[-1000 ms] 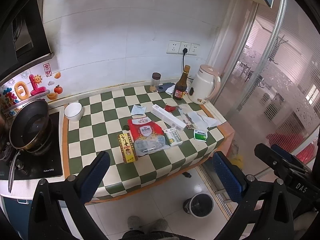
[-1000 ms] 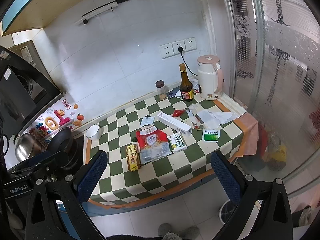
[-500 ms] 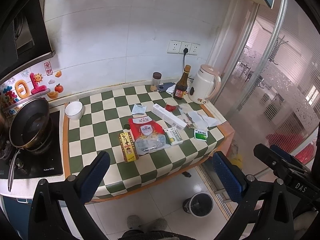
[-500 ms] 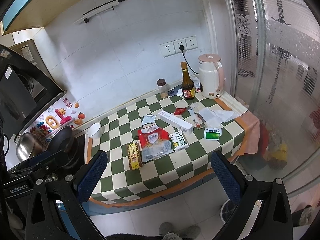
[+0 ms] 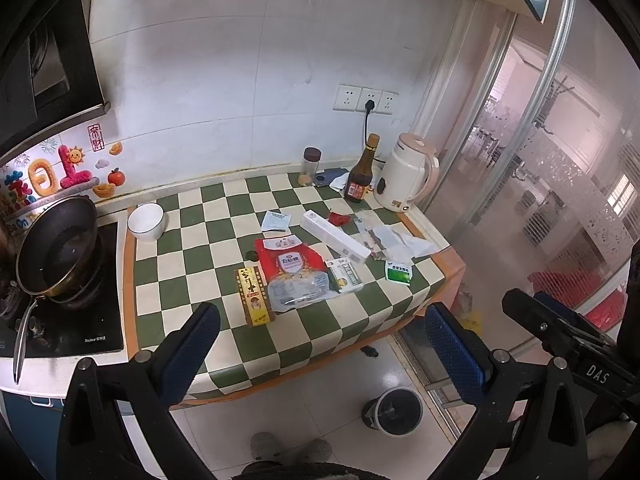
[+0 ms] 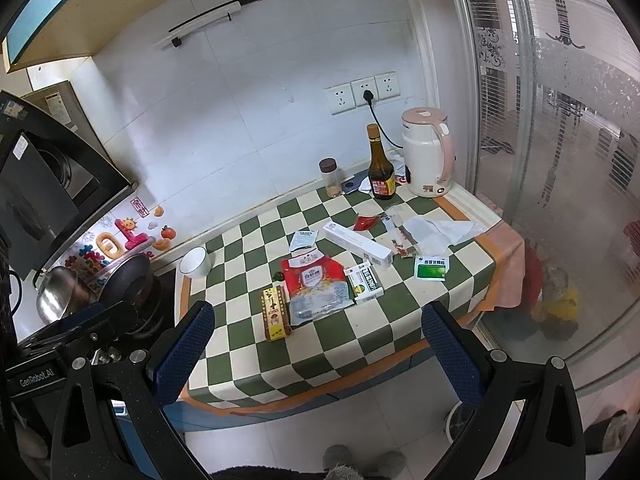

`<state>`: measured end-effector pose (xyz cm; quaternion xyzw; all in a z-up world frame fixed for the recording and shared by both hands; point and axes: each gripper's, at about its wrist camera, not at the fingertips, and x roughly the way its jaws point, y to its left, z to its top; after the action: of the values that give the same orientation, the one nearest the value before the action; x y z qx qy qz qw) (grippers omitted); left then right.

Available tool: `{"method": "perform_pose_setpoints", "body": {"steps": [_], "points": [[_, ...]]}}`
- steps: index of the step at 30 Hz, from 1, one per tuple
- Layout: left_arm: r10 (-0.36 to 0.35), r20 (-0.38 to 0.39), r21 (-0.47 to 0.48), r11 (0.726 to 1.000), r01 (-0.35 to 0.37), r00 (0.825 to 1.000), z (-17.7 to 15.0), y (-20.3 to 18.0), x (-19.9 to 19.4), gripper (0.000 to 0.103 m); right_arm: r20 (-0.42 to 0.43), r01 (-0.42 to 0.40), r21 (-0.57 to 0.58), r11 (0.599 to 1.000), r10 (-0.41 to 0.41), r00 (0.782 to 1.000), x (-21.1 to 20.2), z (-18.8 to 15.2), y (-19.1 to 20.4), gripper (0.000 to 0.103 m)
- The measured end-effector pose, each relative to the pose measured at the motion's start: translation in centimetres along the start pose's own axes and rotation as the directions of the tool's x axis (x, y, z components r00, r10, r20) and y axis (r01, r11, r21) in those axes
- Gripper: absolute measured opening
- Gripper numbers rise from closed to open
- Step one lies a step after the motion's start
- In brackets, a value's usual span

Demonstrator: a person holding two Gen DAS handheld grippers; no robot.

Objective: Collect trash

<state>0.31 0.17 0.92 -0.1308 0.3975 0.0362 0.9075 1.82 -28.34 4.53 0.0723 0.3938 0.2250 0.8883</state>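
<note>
Both grippers wide open, empty: left gripper (image 5: 320, 344) and right gripper (image 6: 316, 340) at frame bottom, above the floor. Trash mid-frame on checkered counter (image 5: 192, 280): red bag (image 5: 294, 270), yellow box (image 5: 254, 296), long white box (image 5: 336, 236), green packet (image 5: 399, 273). Bin (image 5: 394, 410) lower center.

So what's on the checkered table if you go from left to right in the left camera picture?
White bowl → yellow box → red bag → green packet.

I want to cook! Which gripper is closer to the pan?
Left. The left gripper hovers with the pan just to its left; the right gripper is farther right, beyond the left one.
</note>
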Motion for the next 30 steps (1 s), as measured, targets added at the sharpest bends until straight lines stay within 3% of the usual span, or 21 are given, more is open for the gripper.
{"method": "perform_pose_setpoints", "body": {"steps": [30], "points": [[-0.019, 0.000, -0.004, 1.000, 0.019, 1.000, -0.31, -0.13, 0.38, 0.103, -0.010, -0.026, 0.012, 1.000, 0.026, 1.000, 0.41, 0.11, -0.05, 0.103]]}}
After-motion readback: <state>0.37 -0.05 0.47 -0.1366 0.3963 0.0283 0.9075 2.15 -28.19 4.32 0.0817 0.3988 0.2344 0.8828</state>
